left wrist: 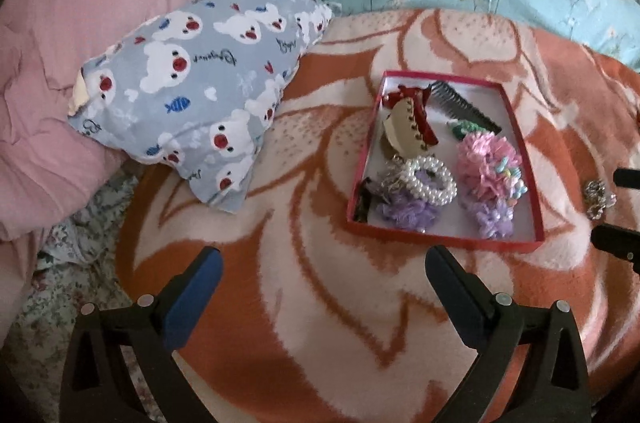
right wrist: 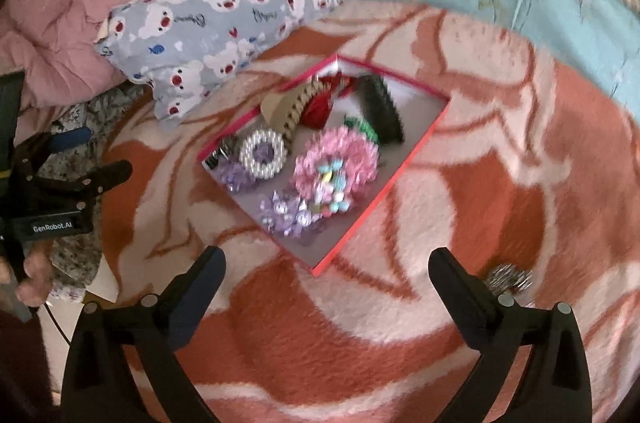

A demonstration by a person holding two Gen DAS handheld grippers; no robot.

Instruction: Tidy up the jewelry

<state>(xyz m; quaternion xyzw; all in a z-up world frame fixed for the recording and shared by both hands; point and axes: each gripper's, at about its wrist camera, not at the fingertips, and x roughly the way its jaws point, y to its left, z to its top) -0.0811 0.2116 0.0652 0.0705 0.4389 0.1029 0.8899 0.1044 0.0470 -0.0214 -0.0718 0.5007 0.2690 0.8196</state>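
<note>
Jewelry and hair pieces fill a shallow red box (left wrist: 536, 183) lying on the orange-and-white blanket (left wrist: 320, 303). Inside sit a pearl bracelet (left wrist: 430, 178), a pink scrunchie (left wrist: 486, 165) with pastel beads, two purple scrunchies (left wrist: 406, 215), a beige claw clip (left wrist: 402, 131) over a red bow (left wrist: 418, 103), a black comb (left wrist: 466, 105) and a green clip (left wrist: 468, 129). One silver brooch (left wrist: 598, 199) lies outside, on the blanket just beside the box's right wall.

Left gripper (left wrist: 322, 273) hovers above bare blanket near the box's front edge, jaws spread wide, holding nothing. Right gripper (right wrist: 326, 273) hangs over the blanket near the box's corner, jaws likewise wide apart and empty; the brooch shows just past its right finger. A bear-print pillow (left wrist: 188, 83) rests left of the box, with a pink quilt (left wrist: 88, 23) behind it.
</note>
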